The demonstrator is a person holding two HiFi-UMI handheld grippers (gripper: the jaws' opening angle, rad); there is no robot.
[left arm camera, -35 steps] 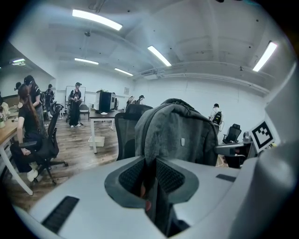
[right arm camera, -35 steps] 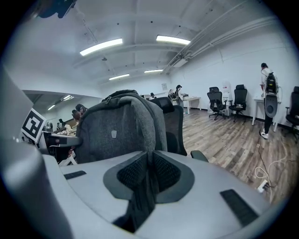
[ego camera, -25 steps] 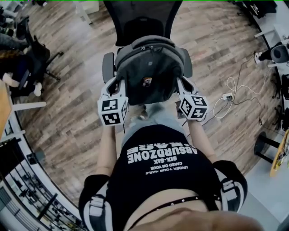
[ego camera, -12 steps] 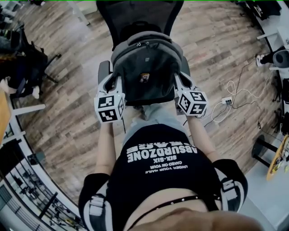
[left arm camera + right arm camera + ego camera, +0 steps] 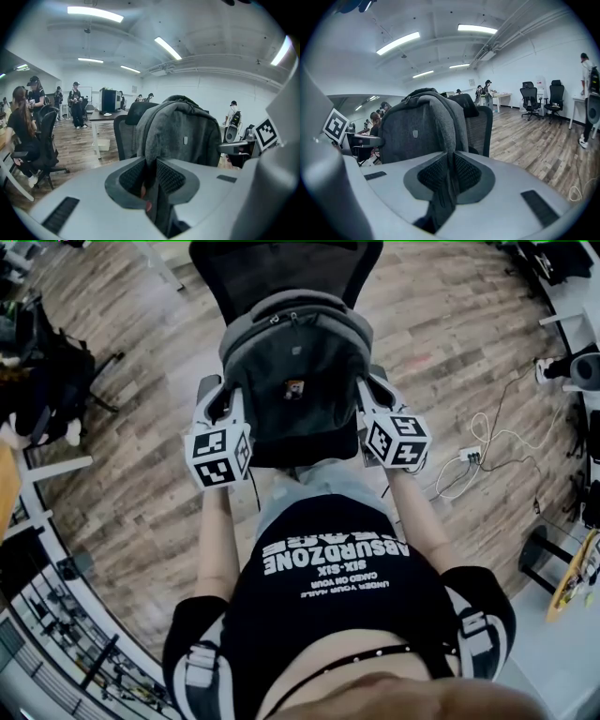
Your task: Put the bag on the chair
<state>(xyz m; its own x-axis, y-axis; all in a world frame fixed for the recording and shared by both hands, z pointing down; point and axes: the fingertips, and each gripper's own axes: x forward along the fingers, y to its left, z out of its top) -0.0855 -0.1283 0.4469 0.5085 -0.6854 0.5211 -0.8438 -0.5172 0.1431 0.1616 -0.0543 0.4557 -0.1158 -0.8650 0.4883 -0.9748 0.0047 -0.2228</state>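
Note:
A grey backpack [image 5: 294,371] stands upright over the seat of a black mesh office chair [image 5: 286,273], its back toward the backrest. My left gripper [image 5: 228,397] is shut on the bag's left side fabric [image 5: 152,154]; the strap runs down between its pads. On the other side, my right gripper [image 5: 364,393] is shut on the bag's right side fabric [image 5: 449,161]. Both gripper views show the backpack [image 5: 180,133] [image 5: 419,129] close ahead with the chair's backrest [image 5: 480,129] behind it. Whether the bag's base rests on the seat is hidden.
The chair's armrests [image 5: 208,390] flank the bag beneath my grippers. White cables and a power strip [image 5: 473,454] lie on the wood floor to the right. Other chairs [image 5: 47,352] and people [image 5: 26,136] are at the left; desks [image 5: 101,115] stand beyond.
Both grippers have carried the backpack forward and farther onto the chair, toward the backrest. The grips have not altered.

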